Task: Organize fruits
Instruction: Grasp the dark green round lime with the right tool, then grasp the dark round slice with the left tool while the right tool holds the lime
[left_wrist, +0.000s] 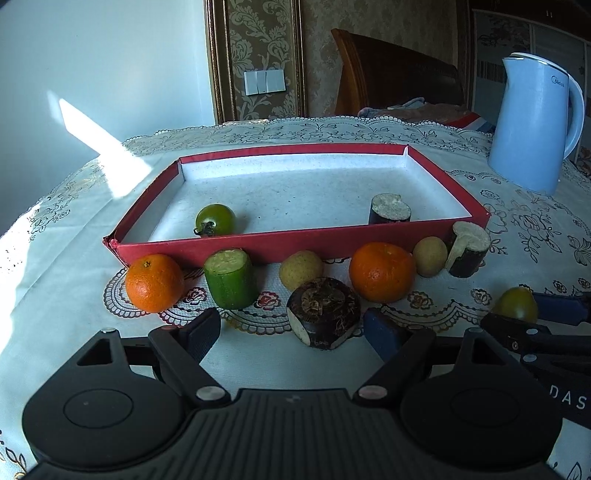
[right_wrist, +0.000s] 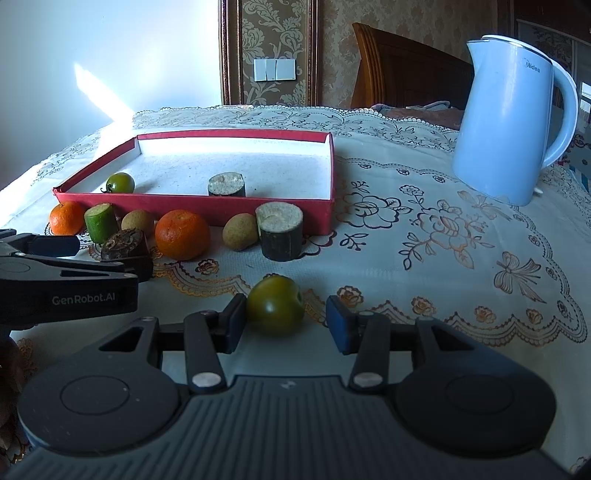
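A red tray (left_wrist: 295, 248) holds a green tomato (left_wrist: 215, 219) and a dark cane stub (left_wrist: 389, 208). Before its front wall stand two oranges (left_wrist: 154, 282) (left_wrist: 382, 271), a green cane piece (left_wrist: 231, 278), two longans and another dark stub (left_wrist: 467, 251). My left gripper (left_wrist: 293, 332) is open, and a brown water chestnut (left_wrist: 323, 312) lies untouched between its fingertips. A second green tomato (right_wrist: 275, 304) sits between the fingers of my right gripper (right_wrist: 286, 310). The left pad is against it, while the right pad (right_wrist: 338, 321) stands a little off.
A pale blue kettle (right_wrist: 509, 122) stands at the back right on the lace tablecloth (right_wrist: 424, 258). The table's left edge (left_wrist: 22, 221) falls away near the tray. A wooden headboard (left_wrist: 399, 70) rises behind the table.
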